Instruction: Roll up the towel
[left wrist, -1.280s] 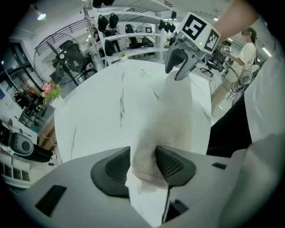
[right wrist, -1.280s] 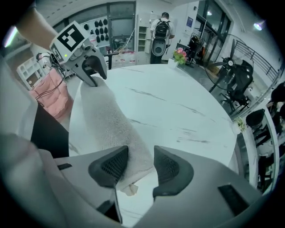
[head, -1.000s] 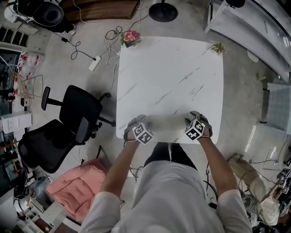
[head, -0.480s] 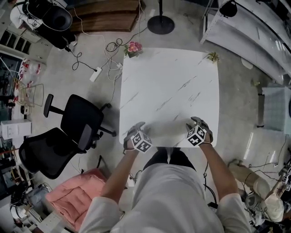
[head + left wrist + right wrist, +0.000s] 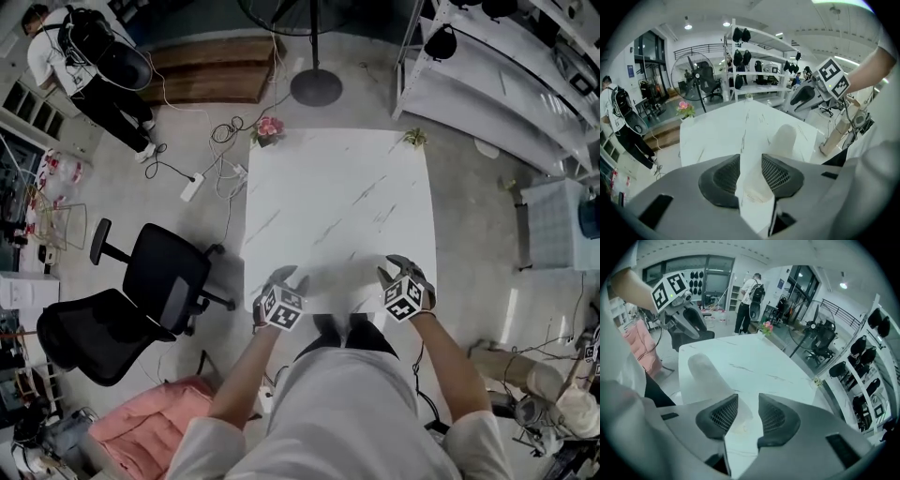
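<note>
Two grippers hover over the table's [image 5: 337, 178] near edge: the left gripper [image 5: 284, 277] and the right gripper [image 5: 392, 269], each with jaws part open, just closing, gripping nothing. The rolled towel [image 5: 785, 137] lies below, between both pairs of jaws, its long axis along that edge. Beyond the jaws, open tabletop.

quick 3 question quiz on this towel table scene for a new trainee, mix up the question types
1. True or false: the towel lies flat and unrolled on the table.
2. In the head view, the pink flowers are at which table corner? A far left B far right C near right
3. Fill in: in the head view, the black office chair stands to the table's ___.
Key: 1 false, it is rolled up; 2 A; 3 left
</note>
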`<state>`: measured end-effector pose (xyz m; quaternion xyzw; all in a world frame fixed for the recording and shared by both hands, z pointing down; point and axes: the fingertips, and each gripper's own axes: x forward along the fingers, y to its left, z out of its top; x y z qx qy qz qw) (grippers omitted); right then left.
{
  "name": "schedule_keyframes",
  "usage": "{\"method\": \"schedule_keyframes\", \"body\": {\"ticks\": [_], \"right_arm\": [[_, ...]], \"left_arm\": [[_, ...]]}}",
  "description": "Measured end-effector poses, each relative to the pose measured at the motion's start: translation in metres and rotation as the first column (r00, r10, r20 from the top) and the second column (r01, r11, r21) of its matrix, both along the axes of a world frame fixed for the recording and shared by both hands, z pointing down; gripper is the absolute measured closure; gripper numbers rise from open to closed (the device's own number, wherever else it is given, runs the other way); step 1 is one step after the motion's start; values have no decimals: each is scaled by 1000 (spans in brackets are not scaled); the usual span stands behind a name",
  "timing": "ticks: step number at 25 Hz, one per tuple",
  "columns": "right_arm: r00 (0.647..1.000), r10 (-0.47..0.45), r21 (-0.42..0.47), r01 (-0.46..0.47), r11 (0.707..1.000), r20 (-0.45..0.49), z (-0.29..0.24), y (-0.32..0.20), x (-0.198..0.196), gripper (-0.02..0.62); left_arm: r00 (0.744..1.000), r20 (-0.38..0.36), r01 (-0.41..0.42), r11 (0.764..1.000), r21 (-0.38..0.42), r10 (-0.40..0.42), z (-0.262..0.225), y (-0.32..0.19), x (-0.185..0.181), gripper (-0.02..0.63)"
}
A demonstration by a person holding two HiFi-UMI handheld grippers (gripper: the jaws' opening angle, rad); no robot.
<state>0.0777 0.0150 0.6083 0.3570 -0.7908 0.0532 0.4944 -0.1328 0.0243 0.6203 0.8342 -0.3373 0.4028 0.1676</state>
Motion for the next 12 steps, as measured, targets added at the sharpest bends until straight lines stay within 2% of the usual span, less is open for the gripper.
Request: {"method": "schedule_keyframes", "body": {"ticks": [6, 12], "right_arm": [[986, 67, 111, -85, 990, 154, -85, 16, -5, 476], [943, 97, 169, -157, 973, 317, -146, 31, -2, 511]], "left_arm": [[993, -118, 40, 995, 93, -29, -65, 15, 5, 479], [982, -182, 89, 983, 161, -59, -120, 32, 3, 518]]}}
